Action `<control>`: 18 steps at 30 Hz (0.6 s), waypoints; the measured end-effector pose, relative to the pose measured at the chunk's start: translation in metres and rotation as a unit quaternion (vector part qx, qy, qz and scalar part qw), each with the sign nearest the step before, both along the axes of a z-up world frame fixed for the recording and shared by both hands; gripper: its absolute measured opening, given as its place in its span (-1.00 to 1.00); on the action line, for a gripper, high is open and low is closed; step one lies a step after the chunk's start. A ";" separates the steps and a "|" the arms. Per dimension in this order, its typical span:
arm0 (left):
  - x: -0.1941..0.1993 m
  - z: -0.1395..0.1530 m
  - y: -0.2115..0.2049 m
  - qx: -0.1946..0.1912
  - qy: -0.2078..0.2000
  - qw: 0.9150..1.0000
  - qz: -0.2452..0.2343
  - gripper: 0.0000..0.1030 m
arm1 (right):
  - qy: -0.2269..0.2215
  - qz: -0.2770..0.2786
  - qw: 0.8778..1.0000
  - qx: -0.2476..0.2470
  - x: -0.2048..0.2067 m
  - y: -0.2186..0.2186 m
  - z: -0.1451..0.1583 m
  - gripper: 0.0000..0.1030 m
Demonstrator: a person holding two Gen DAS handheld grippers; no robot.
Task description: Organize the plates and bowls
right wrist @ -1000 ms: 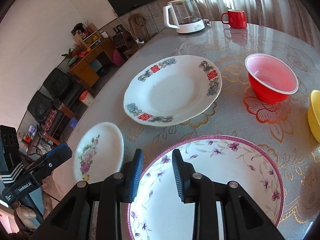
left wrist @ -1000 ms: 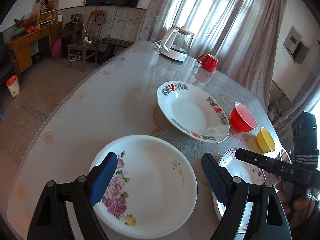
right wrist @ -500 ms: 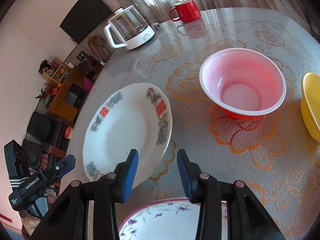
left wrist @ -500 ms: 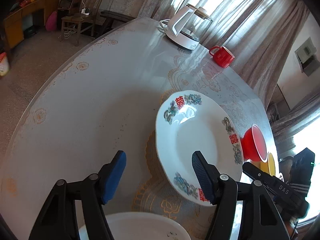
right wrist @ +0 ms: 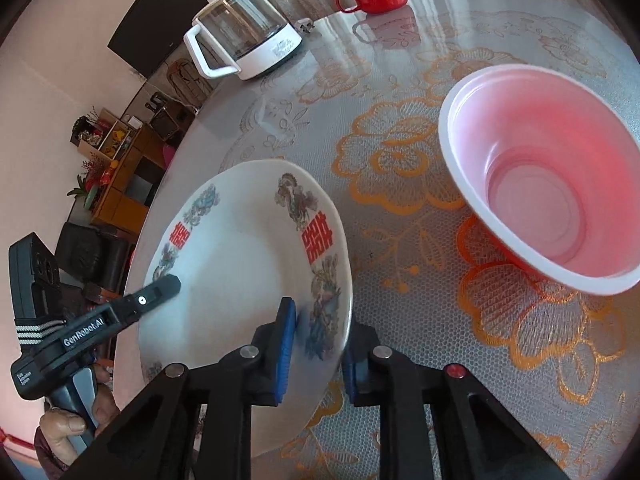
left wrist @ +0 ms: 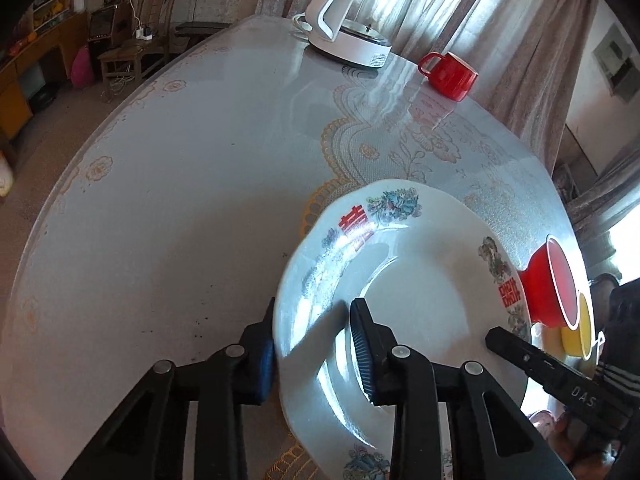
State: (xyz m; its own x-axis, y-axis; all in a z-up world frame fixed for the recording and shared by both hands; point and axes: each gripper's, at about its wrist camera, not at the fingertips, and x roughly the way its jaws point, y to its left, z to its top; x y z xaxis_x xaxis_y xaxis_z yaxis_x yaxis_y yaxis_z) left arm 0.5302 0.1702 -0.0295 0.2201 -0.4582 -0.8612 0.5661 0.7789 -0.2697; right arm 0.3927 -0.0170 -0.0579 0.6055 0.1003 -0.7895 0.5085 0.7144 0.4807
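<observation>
Grippers have both just been closing on the big plate (left wrist: pixel 420 300): left gripper (left wrist: pixel 316 350) straddles its left rim, right gripper (right wrist: pixel 316 344) pinches the opposite rim. Plate sits on the table (left wrist: pixel 180 200) beside the red bowl (right wrist: pixel 552 184). Looks ready for a two-handed lift.

- The left gripper (left wrist: pixel 312 344) straddles the near-left rim of the white plate (left wrist: pixel 420 292) with red characters; its jaws have just been closing, and seem to pinch the rim.
- The right gripper's black tip (left wrist: pixel 520 354) reaches the plate's right rim.
- A red bowl (left wrist: pixel 548 284) and a yellow bowl (left wrist: pixel 576 332) sit by the table's (left wrist: pixel 180 200) right edge.
- A kettle (left wrist: pixel 352 20) and a red mug (left wrist: pixel 450 74) stand at the far edge.
</observation>
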 end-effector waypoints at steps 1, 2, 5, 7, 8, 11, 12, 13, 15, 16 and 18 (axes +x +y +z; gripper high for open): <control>-0.003 0.000 0.001 0.003 -0.001 1.000 -0.001 -0.38 | -0.002 0.003 1.000 -0.001 0.000 0.001 -0.001 -0.61; -0.006 0.000 0.004 0.003 0.002 1.000 0.000 -0.38 | -0.003 0.008 1.000 -0.003 -0.001 0.002 -0.001 -0.61; -0.020 0.001 0.006 0.011 -0.004 1.000 -0.007 -0.38 | 0.009 0.021 1.000 -0.007 -0.005 0.005 0.002 -0.60; -0.028 0.001 0.008 0.015 -0.010 1.000 -0.012 -0.37 | 0.012 0.028 1.000 -0.008 -0.008 0.004 0.002 -0.59; -0.029 0.001 0.008 0.013 -0.011 1.000 -0.012 -0.38 | 0.013 0.033 0.999 -0.009 -0.009 0.003 0.003 -0.58; -0.024 -0.001 0.012 -0.004 0.000 1.000 0.003 -0.38 | 0.015 0.045 0.999 -0.012 -0.010 0.004 0.004 -0.55; -0.022 -0.001 0.010 -0.006 0.000 1.000 0.007 -0.37 | 0.016 0.046 0.999 -0.015 -0.009 0.005 0.005 -0.54; -0.020 -0.001 0.009 -0.005 -0.001 1.000 0.010 -0.37 | 0.016 0.046 0.999 -0.019 -0.009 0.005 0.006 -0.54; -0.018 0.000 0.004 -0.002 -0.005 1.000 0.007 -0.38 | 0.013 0.044 0.999 -0.021 -0.009 0.005 0.006 -0.53; -0.020 0.000 0.002 0.007 -0.010 1.000 0.005 -0.38 | 0.010 0.044 0.999 -0.022 -0.009 0.005 0.005 -0.53; -0.025 0.002 0.000 0.017 -0.021 1.000 0.005 -0.38 | 0.008 0.046 0.999 -0.026 -0.008 0.005 0.005 -0.55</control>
